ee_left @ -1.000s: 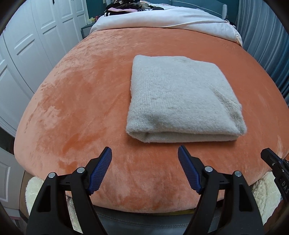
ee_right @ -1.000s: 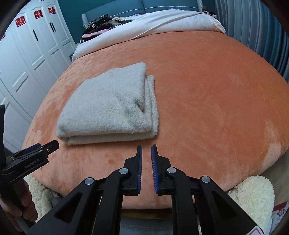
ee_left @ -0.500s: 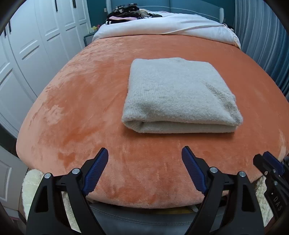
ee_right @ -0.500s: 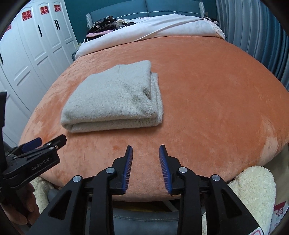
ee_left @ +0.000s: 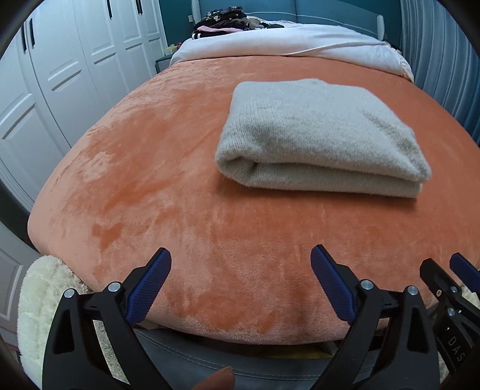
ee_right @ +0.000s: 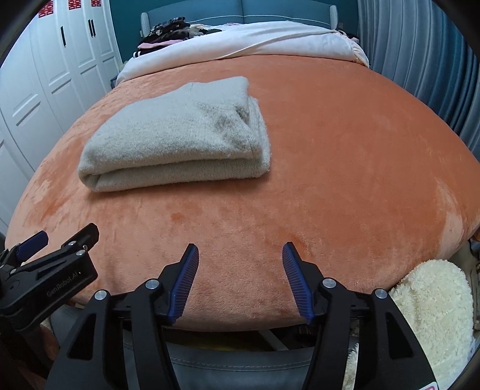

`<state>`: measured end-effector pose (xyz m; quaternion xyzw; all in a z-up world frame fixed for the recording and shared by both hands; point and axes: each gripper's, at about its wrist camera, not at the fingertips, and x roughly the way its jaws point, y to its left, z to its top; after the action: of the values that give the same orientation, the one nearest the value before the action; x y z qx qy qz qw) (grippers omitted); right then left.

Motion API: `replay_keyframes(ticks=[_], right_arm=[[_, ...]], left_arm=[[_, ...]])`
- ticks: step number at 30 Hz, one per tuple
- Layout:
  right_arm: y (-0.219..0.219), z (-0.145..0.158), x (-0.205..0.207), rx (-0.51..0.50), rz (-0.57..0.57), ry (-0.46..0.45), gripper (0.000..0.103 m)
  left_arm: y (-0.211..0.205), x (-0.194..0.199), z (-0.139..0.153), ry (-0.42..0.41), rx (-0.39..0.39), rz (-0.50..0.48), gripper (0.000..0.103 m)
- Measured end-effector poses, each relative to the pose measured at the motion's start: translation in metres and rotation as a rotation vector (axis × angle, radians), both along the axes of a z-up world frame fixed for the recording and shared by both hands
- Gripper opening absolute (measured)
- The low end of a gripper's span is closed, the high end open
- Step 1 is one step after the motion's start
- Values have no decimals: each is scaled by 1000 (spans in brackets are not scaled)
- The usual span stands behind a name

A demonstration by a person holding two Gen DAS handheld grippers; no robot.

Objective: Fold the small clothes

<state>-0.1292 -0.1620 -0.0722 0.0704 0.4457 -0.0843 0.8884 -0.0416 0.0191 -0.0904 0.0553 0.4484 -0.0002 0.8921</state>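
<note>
A grey knitted garment point(ee_left: 318, 132) point(ee_right: 177, 141) lies folded into a thick rectangle on the orange blanket point(ee_left: 168, 192) point(ee_right: 345, 156) that covers the bed. My left gripper point(ee_left: 241, 258) hovers near the bed's front edge, well short of the garment; its jaws are opening wide with nothing between them. Over the same front edge, to the garment's right, my right gripper point(ee_right: 240, 252) has its jaws opening too, and nothing lies between them. Each gripper shows at the edge of the other's view: the right gripper point(ee_left: 450, 270) and the left gripper point(ee_right: 60, 243).
A white duvet point(ee_left: 288, 42) and a pile of dark clothes point(ee_left: 228, 22) lie at the head of the bed. White wardrobe doors point(ee_left: 75, 60) stand on the left, blue-grey curtains point(ee_right: 420, 60) on the right. Cream fleece point(ee_right: 432, 306) hangs below the front edge.
Both grippers have drawn back and sunk towards the bed's front edge. The right jaws went from nearly shut to well apart; the left jaws spread wider. The folded garment has not moved.
</note>
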Motion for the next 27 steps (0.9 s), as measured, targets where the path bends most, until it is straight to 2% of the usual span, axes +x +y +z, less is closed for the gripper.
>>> replay_keyframes(ticks=[6,27], right_arm=[[7,1,-1,-15,15,-12,59],[13,2,-1,-2,22,-13,60]], left_arm=[[-3,-5,-1,-12,28,-9,92],[-3,-1,0,5,28,8,92]])
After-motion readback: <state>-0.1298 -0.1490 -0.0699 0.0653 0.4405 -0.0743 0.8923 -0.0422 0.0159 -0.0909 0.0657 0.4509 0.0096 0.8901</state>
